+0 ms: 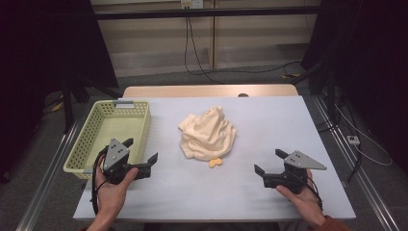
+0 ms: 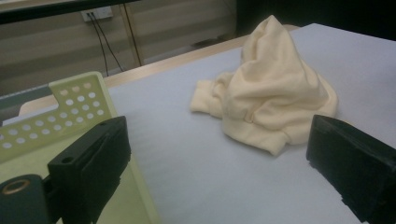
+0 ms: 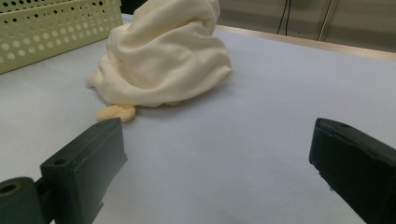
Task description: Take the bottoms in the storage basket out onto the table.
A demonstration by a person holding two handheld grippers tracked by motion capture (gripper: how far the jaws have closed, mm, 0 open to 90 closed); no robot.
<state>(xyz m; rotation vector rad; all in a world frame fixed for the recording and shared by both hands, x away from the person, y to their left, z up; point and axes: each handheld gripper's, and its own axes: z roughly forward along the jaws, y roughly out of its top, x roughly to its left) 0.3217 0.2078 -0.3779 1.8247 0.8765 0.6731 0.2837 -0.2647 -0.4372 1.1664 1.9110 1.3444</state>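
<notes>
A crumpled cream cloth (image 1: 208, 134) lies heaped in the middle of the white table; it shows in the left gripper view (image 2: 271, 93) and the right gripper view (image 3: 163, 56). A small orange-yellow piece (image 1: 214, 163) pokes out at its near edge (image 3: 116, 112). My left gripper (image 1: 140, 151) is open at the near left, by the basket's right wall, nothing between its jaws. My right gripper (image 1: 269, 161) is open at the near right, pointed toward the cloth and holding nothing.
A pale green perforated basket (image 1: 82, 144) stands at the table's left side and looks empty (image 2: 70, 107) (image 3: 56, 32). Beyond the far edge is a wooden strip, cables on the floor and dark curtains either side.
</notes>
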